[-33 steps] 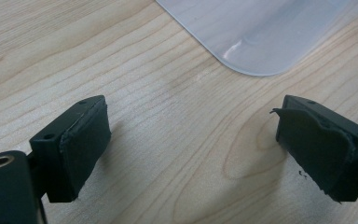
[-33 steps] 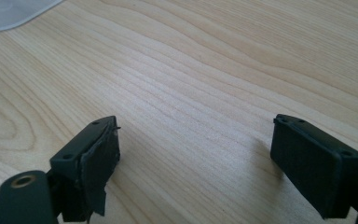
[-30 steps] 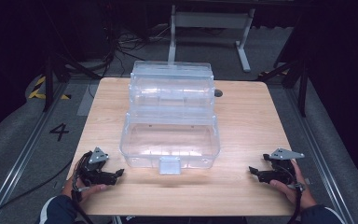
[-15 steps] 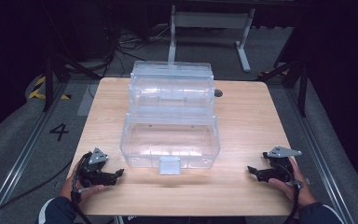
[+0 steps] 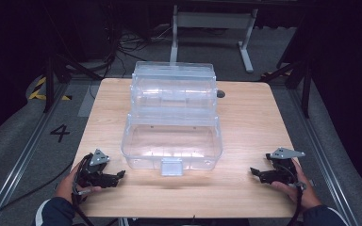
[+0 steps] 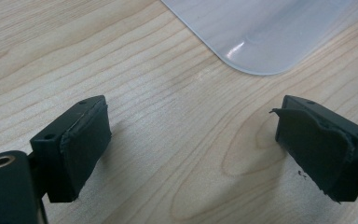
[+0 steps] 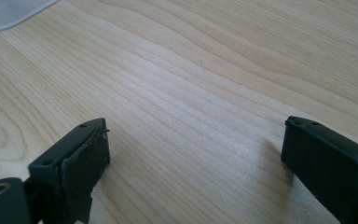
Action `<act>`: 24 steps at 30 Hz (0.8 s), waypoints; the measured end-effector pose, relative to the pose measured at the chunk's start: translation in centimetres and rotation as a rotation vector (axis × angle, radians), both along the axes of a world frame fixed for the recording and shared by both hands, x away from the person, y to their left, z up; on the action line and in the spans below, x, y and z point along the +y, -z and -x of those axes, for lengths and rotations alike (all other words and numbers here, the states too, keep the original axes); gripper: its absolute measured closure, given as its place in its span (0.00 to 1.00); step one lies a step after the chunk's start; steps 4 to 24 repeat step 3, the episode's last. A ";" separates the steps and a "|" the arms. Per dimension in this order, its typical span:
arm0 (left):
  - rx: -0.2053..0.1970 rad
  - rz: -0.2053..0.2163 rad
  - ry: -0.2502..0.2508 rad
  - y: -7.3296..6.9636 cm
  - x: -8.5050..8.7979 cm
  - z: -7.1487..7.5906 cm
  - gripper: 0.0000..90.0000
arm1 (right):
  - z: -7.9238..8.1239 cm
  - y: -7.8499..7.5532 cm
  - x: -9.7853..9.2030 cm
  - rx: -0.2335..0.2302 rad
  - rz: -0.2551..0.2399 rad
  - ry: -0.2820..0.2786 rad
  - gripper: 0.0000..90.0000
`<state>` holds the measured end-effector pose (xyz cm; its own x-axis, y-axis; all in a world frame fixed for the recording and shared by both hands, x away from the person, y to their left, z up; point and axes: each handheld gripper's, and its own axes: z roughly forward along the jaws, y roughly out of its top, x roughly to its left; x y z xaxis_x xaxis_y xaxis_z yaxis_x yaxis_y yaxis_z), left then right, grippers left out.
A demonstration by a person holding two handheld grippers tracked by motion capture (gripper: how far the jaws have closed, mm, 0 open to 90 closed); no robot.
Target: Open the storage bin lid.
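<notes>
A clear plastic box (image 5: 172,117) with a stepped lid stands in the middle of the wooden table (image 5: 250,122), its front latch (image 5: 171,165) facing me. My left gripper (image 5: 120,175) rests near the table's front left, just left of the box's front corner, open and empty. In the left gripper view, the gripper (image 6: 191,140) has bare wood between its pads, and the box's rounded corner (image 6: 261,32) lies beyond. My right gripper (image 5: 254,172) sits at the front right, apart from the box. Its jaws have just been opening, and in the right gripper view (image 7: 193,158) nothing lies between them.
A small dark knob (image 5: 220,93) lies on the table behind the box's right side. A grey stand (image 5: 212,21) and cables are on the floor beyond the far edge. Bare wood spans both sides of the box.
</notes>
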<state>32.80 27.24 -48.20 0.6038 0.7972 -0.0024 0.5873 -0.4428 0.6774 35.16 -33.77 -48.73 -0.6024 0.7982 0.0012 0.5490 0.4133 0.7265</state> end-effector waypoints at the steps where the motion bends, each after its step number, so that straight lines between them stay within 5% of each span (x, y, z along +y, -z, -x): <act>1: 0.005 -0.005 0.002 -0.1 0.0 0.0 0.11 | 0.0 0.0 0.0 0.000 0.001 0.000 0.09; 24: 0.006 0.001 0.000 0.0 0.0 -0.1 0.10 | 0.0 0.0 0.0 0.000 0.000 -0.001 0.09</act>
